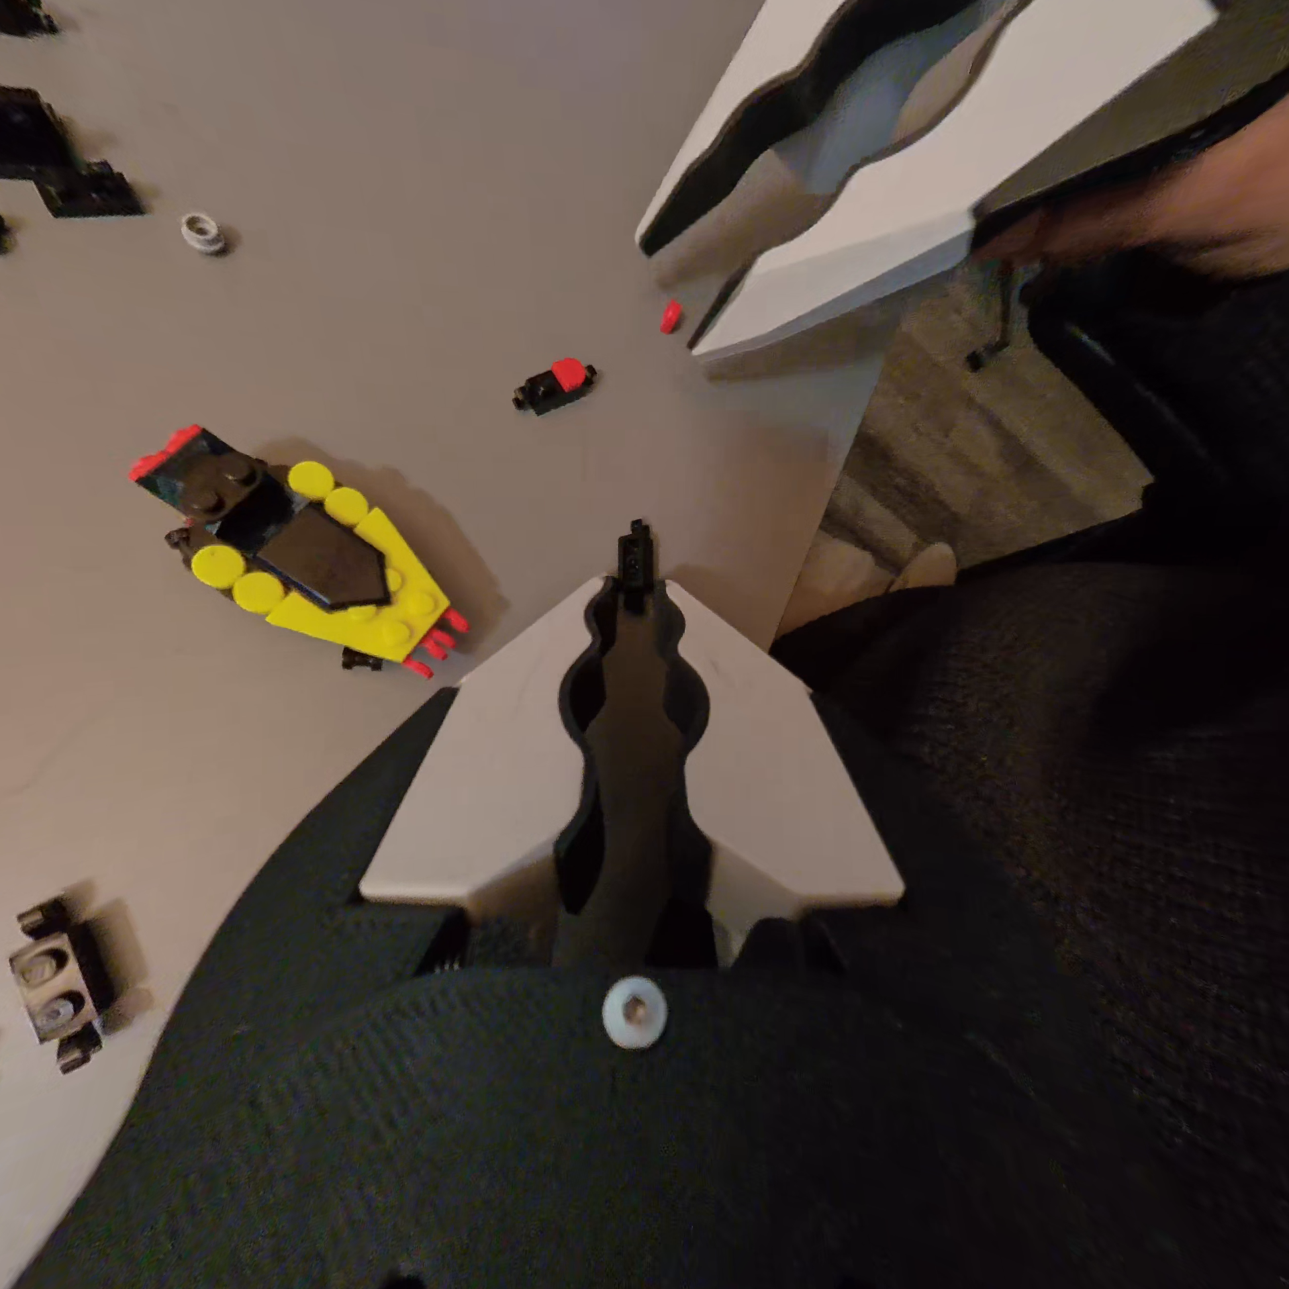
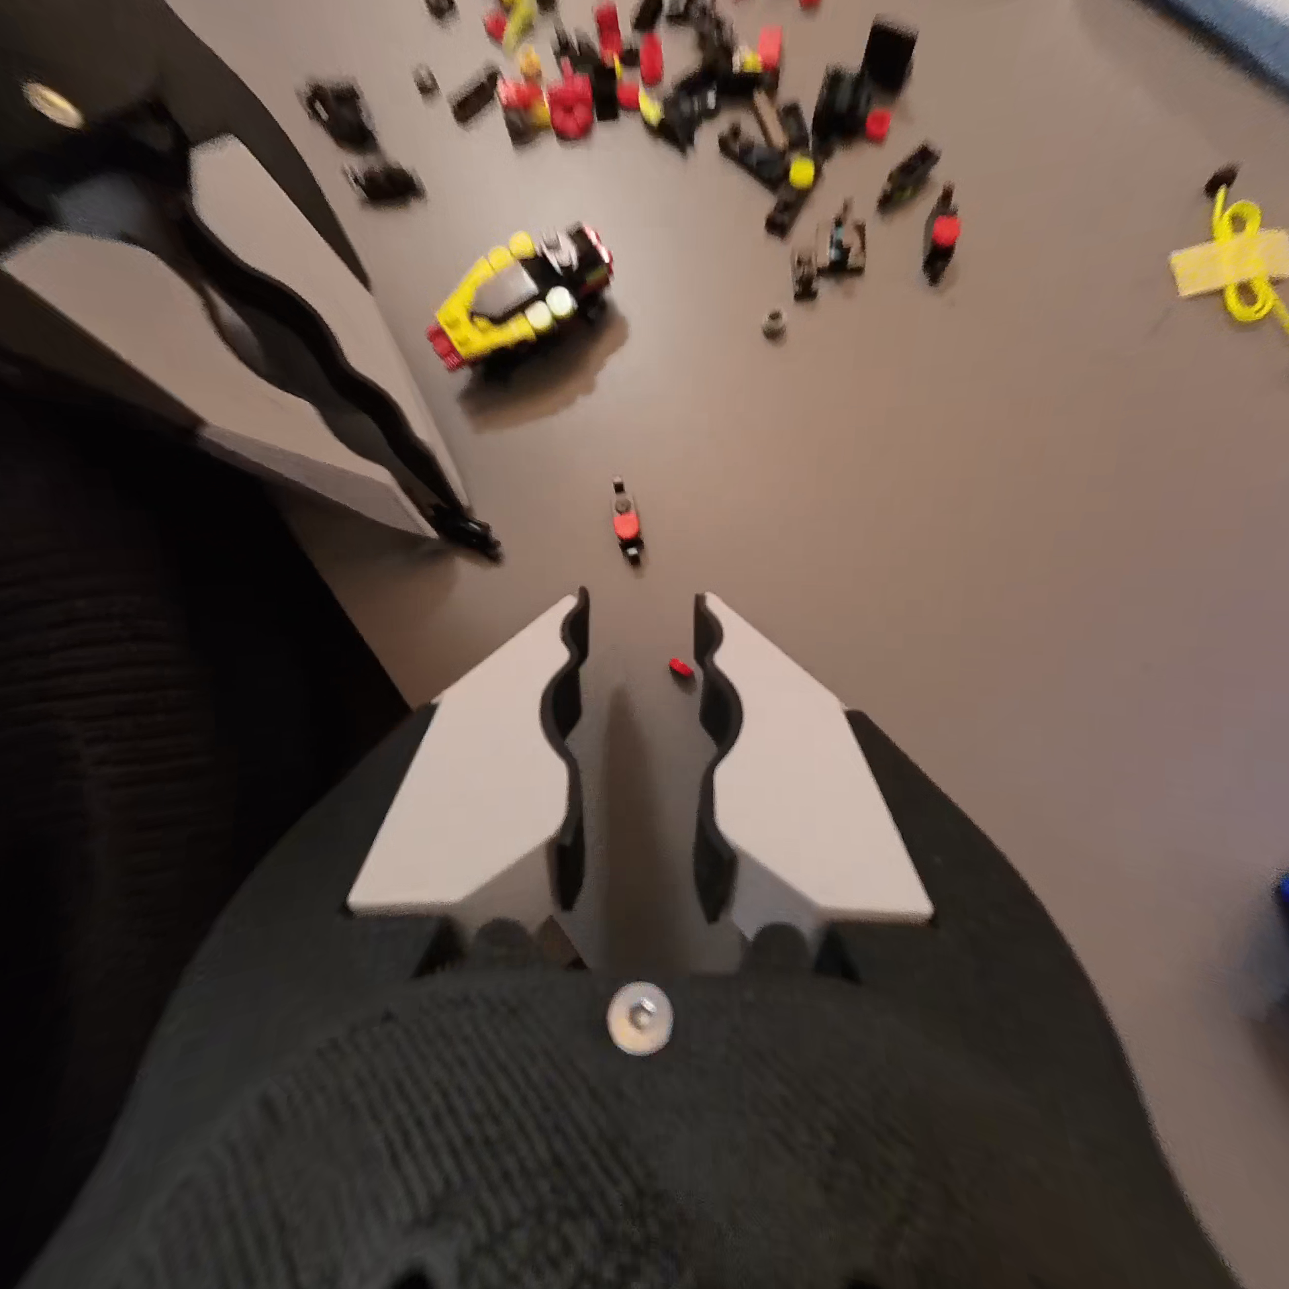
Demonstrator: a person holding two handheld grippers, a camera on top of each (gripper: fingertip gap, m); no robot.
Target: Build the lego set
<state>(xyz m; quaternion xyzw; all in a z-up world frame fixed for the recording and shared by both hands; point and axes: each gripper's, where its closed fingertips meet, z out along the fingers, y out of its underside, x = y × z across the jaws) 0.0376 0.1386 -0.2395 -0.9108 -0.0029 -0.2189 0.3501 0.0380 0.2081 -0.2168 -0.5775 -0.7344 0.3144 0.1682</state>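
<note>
Black clip piece [image 1: 636,558] is pinched in the left gripper [image 1: 635,582], long axis sticking straight out past the tips near the table edge [image 1: 830,502]. Right gripper [image 2: 640,607] sits open, holding nothing; a tiny red stud [image 2: 681,667] lies on the table just inside its right finger. A black-and-red piece [image 2: 626,519] lies dead ahead, lengthwise, yellow model [image 2: 519,303] upper left, plenty of bare table between.

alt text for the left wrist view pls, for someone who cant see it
The left gripper pinches a small black brick piece at its fingertips above a grey table. A yellow and black brick vehicle lies to its left; the right gripper hangs open beyond, beside a tiny red piece.
</note>
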